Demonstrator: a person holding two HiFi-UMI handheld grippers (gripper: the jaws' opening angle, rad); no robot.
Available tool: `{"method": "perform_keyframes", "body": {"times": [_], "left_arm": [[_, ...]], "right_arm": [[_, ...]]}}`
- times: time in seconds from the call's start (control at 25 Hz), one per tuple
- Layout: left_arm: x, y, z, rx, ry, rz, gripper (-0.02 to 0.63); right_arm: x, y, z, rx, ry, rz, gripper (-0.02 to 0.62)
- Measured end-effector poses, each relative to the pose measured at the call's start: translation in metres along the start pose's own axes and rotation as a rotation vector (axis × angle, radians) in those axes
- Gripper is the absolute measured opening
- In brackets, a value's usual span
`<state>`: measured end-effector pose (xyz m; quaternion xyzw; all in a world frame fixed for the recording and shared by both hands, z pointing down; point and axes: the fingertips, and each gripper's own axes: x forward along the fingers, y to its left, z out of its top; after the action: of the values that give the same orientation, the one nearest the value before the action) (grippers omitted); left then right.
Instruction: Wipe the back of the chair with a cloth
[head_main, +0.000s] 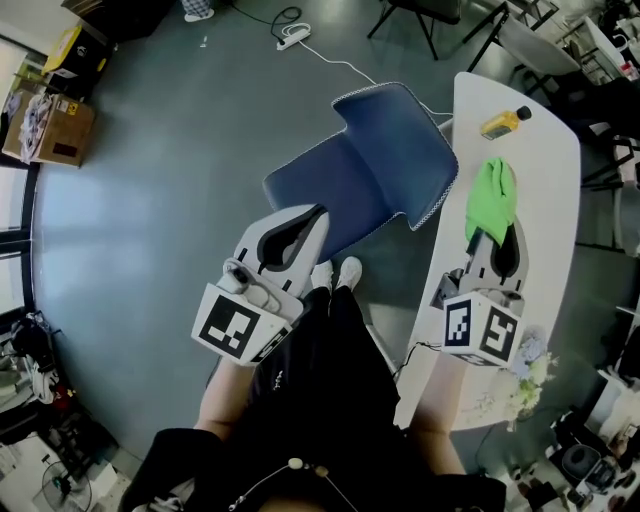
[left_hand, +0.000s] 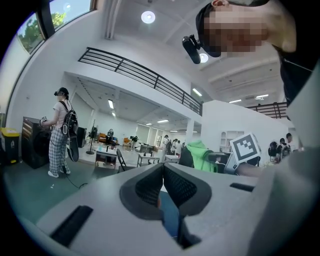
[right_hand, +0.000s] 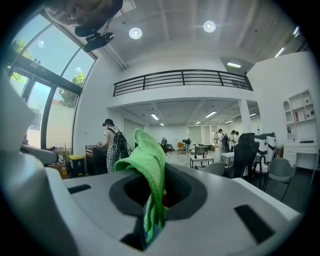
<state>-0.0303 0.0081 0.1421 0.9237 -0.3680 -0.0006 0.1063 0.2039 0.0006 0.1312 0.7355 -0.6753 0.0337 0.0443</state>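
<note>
Right tool (head_main: 496, 236) clamped on green cloth (head_main: 492, 195), centre-right of frame, over the white worktop (head_main: 545, 150). Left tool (head_main: 302, 224) jaws together, empty, tip by blue chair (head_main: 370, 165), upper centre.

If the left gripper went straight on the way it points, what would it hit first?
Most likely the blue fabric chair: the left gripper has its shut tips at the chair's near edge, though height is unclear.

The white oblong tabletop (head_main: 545, 150) at three o'clock carries a small yellow bottle (head_main: 503, 122) (far end); the grey floor (head_main: 150, 200) bears a blue fabric chair (head_main: 370, 170).
</note>
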Motion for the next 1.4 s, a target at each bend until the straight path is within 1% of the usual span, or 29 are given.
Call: {"method": "perform_keyframes", "body": {"times": [0.2, 0.32, 0.52, 0.6, 0.72, 0.88, 1.04, 1.16, 1.28, 1.4], "left_arm": [[0.001, 0.014, -0.019, 0.006, 0.024, 0.035, 0.006], [-0.002, 0.022, -0.033, -0.011, 0.034, 0.062, 0.006], [0.0, 0.041, -0.071, -0.038, 0.068, 0.101, 0.006], [0.004, 0.046, -0.09, -0.053, 0.094, 0.097, 0.006], [0.012, 0.049, -0.116, -0.063, 0.146, 0.064, 0.006], [0.028, 0.051, -0.137, -0.053, 0.166, 0.057, 0.006], [0.043, 0.06, -0.155, -0.054, 0.181, 0.072, 0.006], [0.055, 0.074, -0.167, -0.049, 0.178, 0.097, 0.006], [0.067, 0.091, -0.176, -0.038, 0.147, 0.146, 0.006], [0.07, 0.114, -0.181, -0.064, 0.112, 0.188, 0.006]], "right_arm": [[0.032, -0.003, -0.017, 0.013, -0.002, -0.021, 0.048], [0.054, -0.002, -0.026, 0.015, -0.009, -0.022, 0.048], [0.095, 0.007, -0.053, 0.012, -0.005, -0.013, 0.048], [0.11, 0.012, -0.063, 0.006, -0.002, -0.003, 0.048], [0.131, 0.023, -0.075, -0.019, -0.005, 0.002, 0.048], [0.155, 0.029, -0.094, -0.044, 0.004, 0.002, 0.048], [0.177, 0.03, -0.112, -0.107, 0.031, -0.014, 0.048], [0.197, 0.031, -0.128, -0.146, 0.056, -0.025, 0.048], [0.211, 0.027, -0.149, -0.17, 0.09, -0.04, 0.048], [0.223, 0.03, -0.167, -0.192, 0.121, -0.048, 0.048]]}}
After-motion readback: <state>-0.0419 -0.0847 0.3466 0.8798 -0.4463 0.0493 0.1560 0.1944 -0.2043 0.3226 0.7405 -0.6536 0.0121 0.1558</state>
